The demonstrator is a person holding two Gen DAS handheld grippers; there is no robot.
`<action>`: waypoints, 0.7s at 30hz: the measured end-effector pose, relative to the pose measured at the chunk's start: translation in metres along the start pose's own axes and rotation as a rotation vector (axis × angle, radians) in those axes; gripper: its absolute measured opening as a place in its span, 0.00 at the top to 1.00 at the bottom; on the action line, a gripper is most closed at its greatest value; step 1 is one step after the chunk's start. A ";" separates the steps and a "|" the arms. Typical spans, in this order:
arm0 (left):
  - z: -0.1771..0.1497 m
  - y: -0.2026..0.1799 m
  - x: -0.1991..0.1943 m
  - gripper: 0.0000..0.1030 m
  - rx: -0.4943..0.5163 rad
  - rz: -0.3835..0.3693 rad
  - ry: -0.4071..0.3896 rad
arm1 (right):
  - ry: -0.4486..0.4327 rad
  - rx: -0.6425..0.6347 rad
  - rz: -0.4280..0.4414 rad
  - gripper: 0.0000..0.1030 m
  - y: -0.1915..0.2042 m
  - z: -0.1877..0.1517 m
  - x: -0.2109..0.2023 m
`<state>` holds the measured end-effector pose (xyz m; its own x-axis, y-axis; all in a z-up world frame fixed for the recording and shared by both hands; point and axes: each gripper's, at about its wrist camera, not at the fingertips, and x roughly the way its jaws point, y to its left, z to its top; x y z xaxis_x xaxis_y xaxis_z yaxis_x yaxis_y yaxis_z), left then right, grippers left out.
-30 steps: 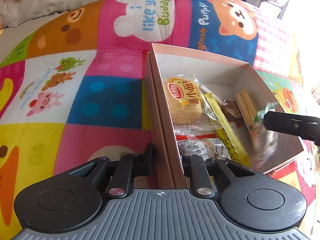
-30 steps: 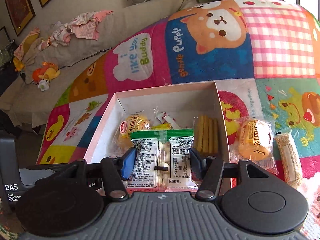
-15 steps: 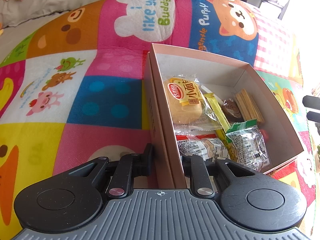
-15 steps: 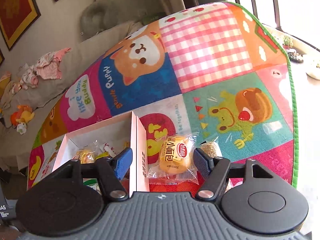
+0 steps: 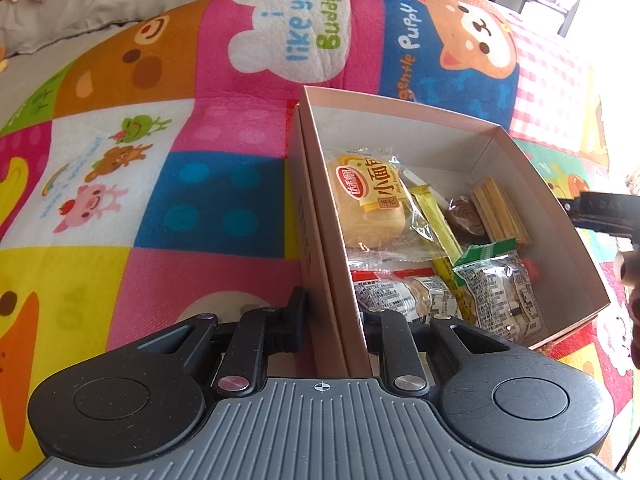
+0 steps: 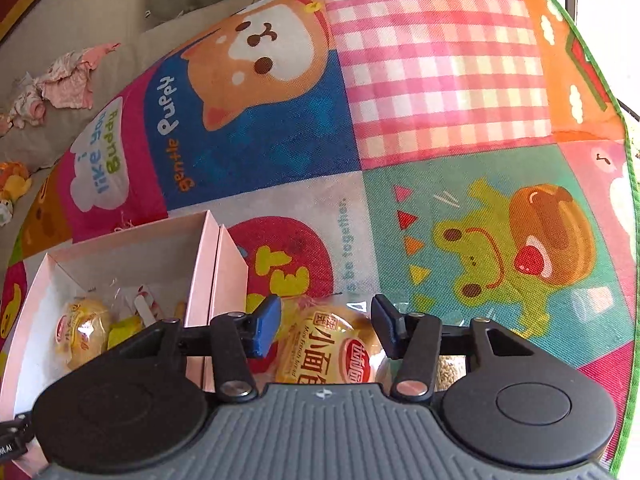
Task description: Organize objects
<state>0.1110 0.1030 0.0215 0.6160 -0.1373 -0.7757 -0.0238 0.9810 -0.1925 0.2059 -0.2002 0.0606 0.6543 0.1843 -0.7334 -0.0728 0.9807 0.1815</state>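
Closing right gripper jaws astride bread packet, pads apart from wrapper

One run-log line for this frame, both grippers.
left gripper: shut on pink box wall | right gripper: closing around bread packet on mat, not yet gripped | box: snacks inside

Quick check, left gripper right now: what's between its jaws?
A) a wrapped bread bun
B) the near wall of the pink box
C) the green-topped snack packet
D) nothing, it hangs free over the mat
B: in the left wrist view the left gripper has one finger outside and one inside the pink box, clamped on its near side wall; the snacks lie loose inside the box.
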 end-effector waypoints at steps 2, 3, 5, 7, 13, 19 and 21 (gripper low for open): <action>-0.001 0.000 0.000 0.80 -0.003 0.001 -0.002 | 0.002 -0.005 0.023 0.55 -0.006 -0.012 -0.014; -0.001 0.000 0.000 0.80 -0.005 -0.001 -0.005 | 0.004 -0.012 0.027 0.56 -0.008 -0.020 -0.023; -0.002 0.001 -0.001 0.80 -0.007 -0.004 -0.012 | 0.016 -0.023 0.026 0.56 -0.012 -0.036 -0.036; -0.003 0.001 -0.001 0.80 -0.008 -0.007 -0.012 | 0.021 -0.031 0.026 0.56 -0.015 -0.053 -0.051; -0.002 0.001 -0.001 0.80 -0.008 -0.007 -0.011 | 0.022 -0.008 0.008 0.56 -0.025 -0.098 -0.094; -0.002 -0.001 -0.001 0.80 -0.010 -0.001 -0.008 | -0.003 0.046 -0.030 0.55 -0.034 -0.132 -0.124; -0.001 -0.002 -0.001 0.80 -0.010 0.002 -0.005 | 0.004 0.050 -0.029 0.53 -0.033 -0.139 -0.130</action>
<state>0.1092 0.1012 0.0219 0.6198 -0.1346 -0.7731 -0.0326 0.9799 -0.1968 0.0184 -0.2475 0.0593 0.6524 0.1567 -0.7415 -0.0164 0.9811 0.1929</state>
